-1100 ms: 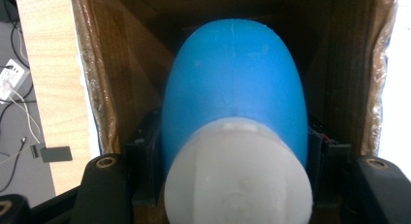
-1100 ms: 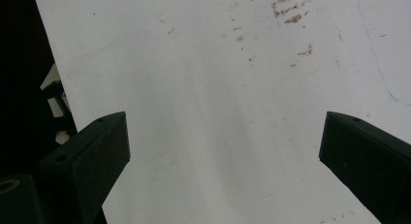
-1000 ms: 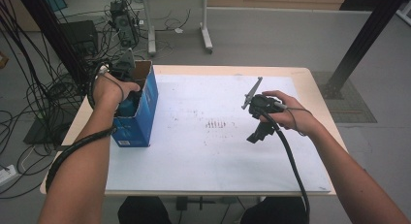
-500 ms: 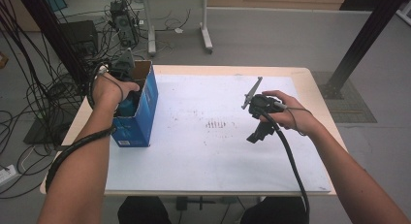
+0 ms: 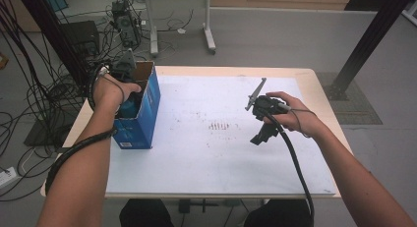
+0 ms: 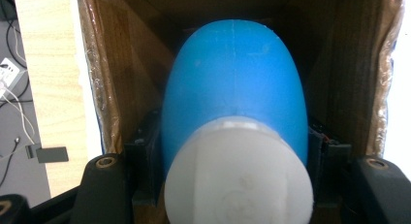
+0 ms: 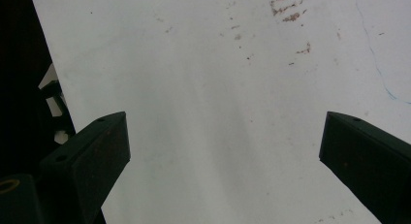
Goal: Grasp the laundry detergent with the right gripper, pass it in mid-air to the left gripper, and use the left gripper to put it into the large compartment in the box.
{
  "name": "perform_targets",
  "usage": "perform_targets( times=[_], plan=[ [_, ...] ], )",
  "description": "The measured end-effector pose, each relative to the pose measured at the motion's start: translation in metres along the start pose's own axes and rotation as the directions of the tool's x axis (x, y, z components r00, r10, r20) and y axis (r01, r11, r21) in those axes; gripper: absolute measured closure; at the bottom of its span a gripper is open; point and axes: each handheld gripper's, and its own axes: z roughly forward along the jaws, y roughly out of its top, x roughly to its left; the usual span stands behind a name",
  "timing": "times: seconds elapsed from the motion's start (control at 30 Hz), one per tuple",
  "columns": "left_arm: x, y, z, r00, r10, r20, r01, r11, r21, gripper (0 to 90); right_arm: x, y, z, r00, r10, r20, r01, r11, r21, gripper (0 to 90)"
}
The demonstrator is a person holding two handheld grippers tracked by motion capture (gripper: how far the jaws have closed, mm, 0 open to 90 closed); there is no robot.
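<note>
Nothing has shifted since the earlier frames; both hands sit where they were. Left claw (image 5: 129, 97), upper left of the high view, is down inside the blue cardboard box (image 5: 142, 120), pinching a blue bottle (image 6: 235, 83) with a white cap (image 6: 237, 173) between its black pads, bottle mostly inside the box walls. Right claw (image 7: 223, 151) hangs spread wide and empty over the white surface (image 5: 206, 158), right of centre. Risk, as I judge it: the bottle is smooth and rounded, so it could slip out of the pinch on lifting, or snag the box rim and drag or tip the box, since nothing steadies it.
</note>
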Motion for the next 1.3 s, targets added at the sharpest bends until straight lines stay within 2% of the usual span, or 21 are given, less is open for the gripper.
perform_targets(
  times=[1.3],
  plan=[
    [-0.0005, -0.0002, 0.0002, 1.0, -0.007, -0.002, 0.007, 1.0, -0.001, 37.7, 0.0001, -0.0017, -0.0031, 1.0, 0.009, 0.002, -0.009, 1.0, -0.003, 3.7]
  ],
)
